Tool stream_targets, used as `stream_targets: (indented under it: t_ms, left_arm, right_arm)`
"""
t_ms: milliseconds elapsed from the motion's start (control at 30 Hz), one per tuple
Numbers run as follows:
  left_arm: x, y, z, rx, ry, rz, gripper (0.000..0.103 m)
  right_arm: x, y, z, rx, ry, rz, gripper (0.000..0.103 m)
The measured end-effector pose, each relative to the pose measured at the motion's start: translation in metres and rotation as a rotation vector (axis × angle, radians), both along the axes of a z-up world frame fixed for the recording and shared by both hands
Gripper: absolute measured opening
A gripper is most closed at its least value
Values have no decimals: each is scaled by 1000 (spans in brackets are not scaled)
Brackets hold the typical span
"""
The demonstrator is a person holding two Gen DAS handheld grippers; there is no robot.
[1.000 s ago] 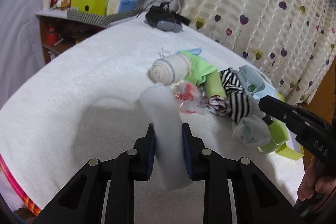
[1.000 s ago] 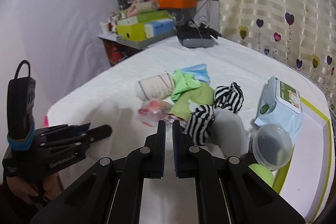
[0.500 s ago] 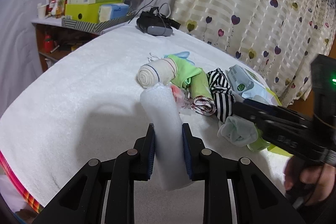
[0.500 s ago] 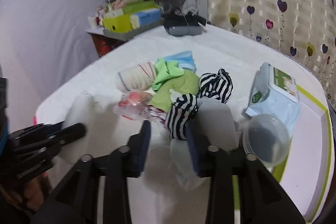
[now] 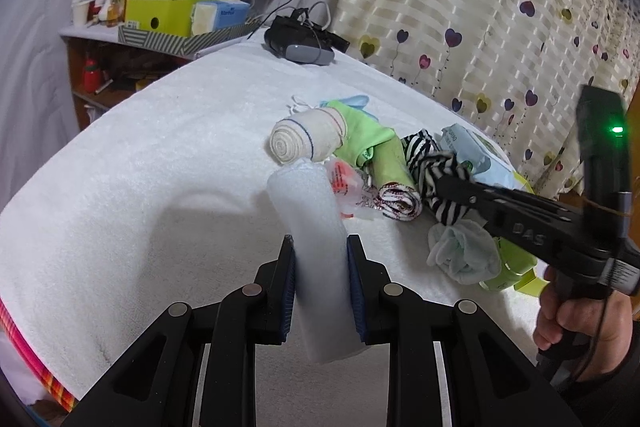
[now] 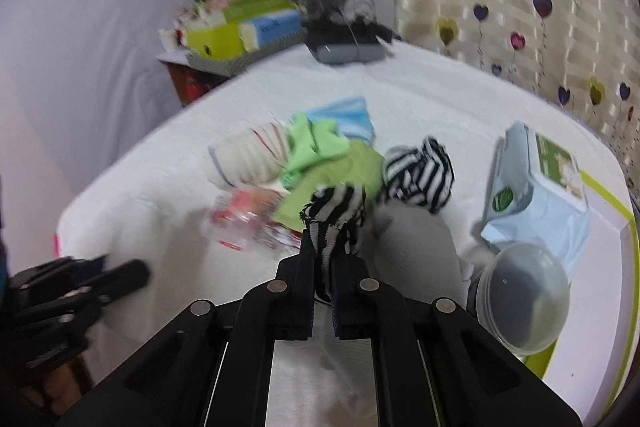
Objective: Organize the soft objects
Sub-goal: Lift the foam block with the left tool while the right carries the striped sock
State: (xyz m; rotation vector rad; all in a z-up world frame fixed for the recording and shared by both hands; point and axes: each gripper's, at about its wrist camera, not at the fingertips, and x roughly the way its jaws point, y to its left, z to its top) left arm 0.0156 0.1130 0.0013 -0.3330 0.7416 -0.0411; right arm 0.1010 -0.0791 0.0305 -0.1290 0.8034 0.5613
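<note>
Two soft things are sitting in your grips at this moment. Your right hand-held gripper (image 6: 322,269) is pinching the black-and-white striped sock (image 6: 336,213) with its jaws drawn nearly together, the cloth bunching up above the pads. Your left hand-held gripper (image 5: 320,281) is clamping the white foam roll (image 5: 316,247) partway open, its blue pads pressing both sides of the roll, which is sticking forward and upward beyond the fingertips. Both are hanging over the white bed (image 5: 160,155).

Just beyond the striped sock, a second striped piece (image 6: 420,175) is lying on the bed beside a light green cloth (image 6: 320,163). A rolled beige bandage (image 5: 304,141) is resting to the left of that cloth, touching it, and a crinkled clear wrapper with red print (image 5: 346,187) is lying in front of the bandage. A pale balled sock (image 5: 464,253) is sitting beneath your right tool in the left camera's view. To the right, a pale blue wipes pack (image 6: 536,187) and a clear plastic lid (image 6: 524,291) are lying by a green-edged tray (image 6: 600,267). A headset (image 5: 300,41) is sitting at the far edge of the bed.
</note>
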Motion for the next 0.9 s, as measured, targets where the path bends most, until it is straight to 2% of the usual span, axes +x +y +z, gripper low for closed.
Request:
stream_targets:
  t_ms: [167,367,667,900]
  left_arm:
    - [-4,-8,10,8,-32,-14,23]
    - [-7,-28,24,30,-65,-50,23]
    - [-9,-66,44,59,-107,-128,23]
    - [-2,-106,56,69,-132,-225,23]
  right_arm:
    - [-23,-7,26,83,-57,48,6]
    - [-43,-21,42,123,-91,47,6]
    - [-62,-66,58,156,-135,-24,6]
    - [-68,-106,65,166,-161,-106,6]
